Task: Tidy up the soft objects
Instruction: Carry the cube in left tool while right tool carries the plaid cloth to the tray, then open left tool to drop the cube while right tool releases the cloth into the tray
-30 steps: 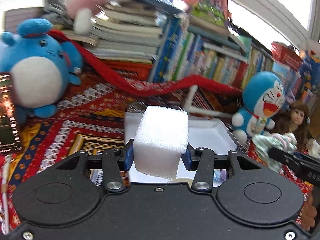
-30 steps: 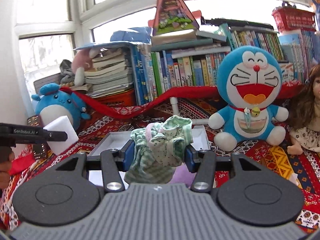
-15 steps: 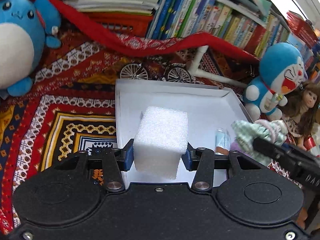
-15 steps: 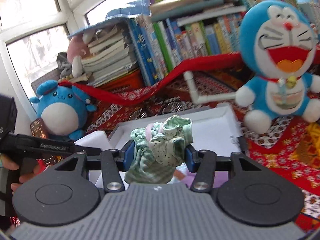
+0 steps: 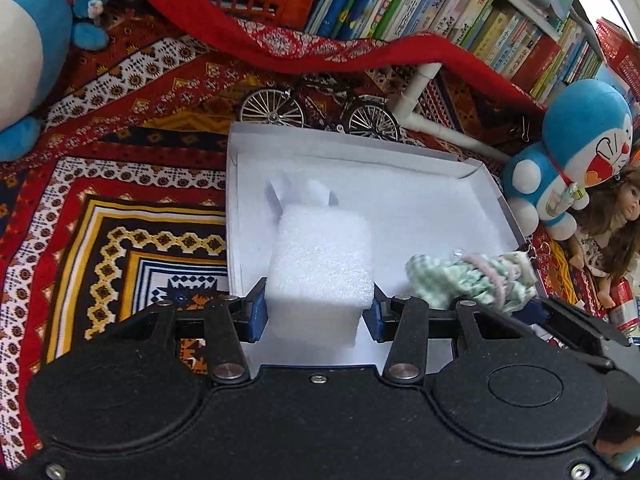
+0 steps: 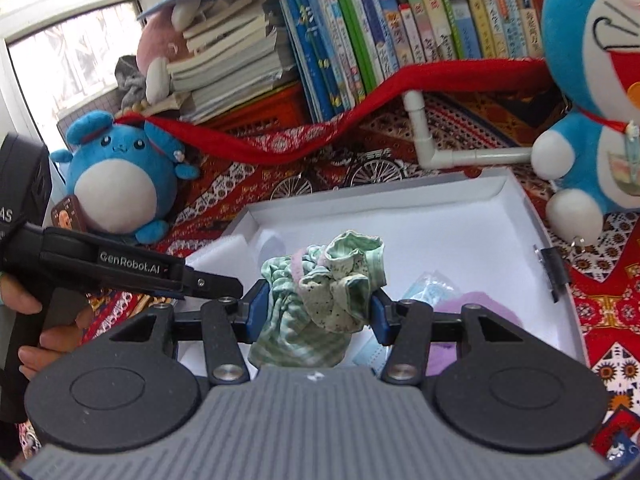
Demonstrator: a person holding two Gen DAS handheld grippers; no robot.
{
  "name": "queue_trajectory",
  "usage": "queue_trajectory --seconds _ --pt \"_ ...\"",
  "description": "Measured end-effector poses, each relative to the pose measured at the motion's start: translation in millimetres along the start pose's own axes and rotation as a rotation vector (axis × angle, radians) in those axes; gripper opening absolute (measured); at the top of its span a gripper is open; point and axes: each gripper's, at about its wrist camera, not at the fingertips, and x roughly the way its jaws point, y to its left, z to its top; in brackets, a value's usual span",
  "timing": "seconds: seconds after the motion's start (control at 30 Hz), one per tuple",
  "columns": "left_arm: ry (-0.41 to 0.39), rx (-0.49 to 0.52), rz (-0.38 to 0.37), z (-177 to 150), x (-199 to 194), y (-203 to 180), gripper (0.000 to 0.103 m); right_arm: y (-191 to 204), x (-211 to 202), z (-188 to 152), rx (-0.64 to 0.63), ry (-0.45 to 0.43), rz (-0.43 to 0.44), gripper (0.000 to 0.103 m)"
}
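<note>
My left gripper [image 5: 318, 314] is shut on a white foam block [image 5: 320, 264] and holds it over the near left part of a shallow white box [image 5: 400, 152]. My right gripper [image 6: 316, 312] is shut on a bundle of green patterned cloth [image 6: 324, 288] over the same box [image 6: 536, 208]. The cloth also shows in the left wrist view [image 5: 472, 280], at the box's right side. The left gripper's arm [image 6: 120, 268] and part of the foam block [image 6: 224, 248] show at the left in the right wrist view. A purple cloth [image 6: 480, 312] and a pale blue packet [image 6: 432, 288] lie in the box.
A patterned red cloth [image 5: 120, 208] covers the surface. A small model bicycle [image 5: 320, 108] and a white pipe [image 5: 416, 92] lie behind the box. A round blue plush [image 6: 116, 172] sits left, a Doraemon plush [image 5: 572, 152] and a doll [image 5: 616, 224] right. Books [image 6: 360, 32] line the back.
Both grippers have moved forward and down over the white box, each still holding its object. The box now fills more of both views.
</note>
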Motion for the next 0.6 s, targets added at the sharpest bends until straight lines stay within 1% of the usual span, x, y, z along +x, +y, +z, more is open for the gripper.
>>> queue_trajectory --seconds 0.17,0.3,0.37,0.47,0.5,0.53,0.6 --pt "0.019 0.004 0.0 -1 11 0 0.044 1 9 -5 -0.018 0.023 -0.025 0.055" --pt "0.015 0.005 -0.005 1 14 1 0.044 -3 12 -6 -0.01 0.03 -0.039 0.056" --pt "0.016 -0.002 -0.001 2 13 1 0.044 -5 12 -6 -0.003 0.03 -0.043 0.058" --pt "0.004 -0.006 -0.008 4 9 3 0.047 -6 12 -5 0.005 0.022 -0.042 0.062" --pt "-0.002 -0.006 -0.009 4 6 3 0.051 -6 11 -5 0.008 0.018 -0.043 0.066" --pt "-0.007 -0.004 -0.003 5 4 2 0.057 -7 10 -5 0.011 0.014 -0.043 0.073" --pt "-0.024 0.01 0.016 5 -1 0 0.064 -8 8 -4 0.022 0.006 -0.038 0.075"
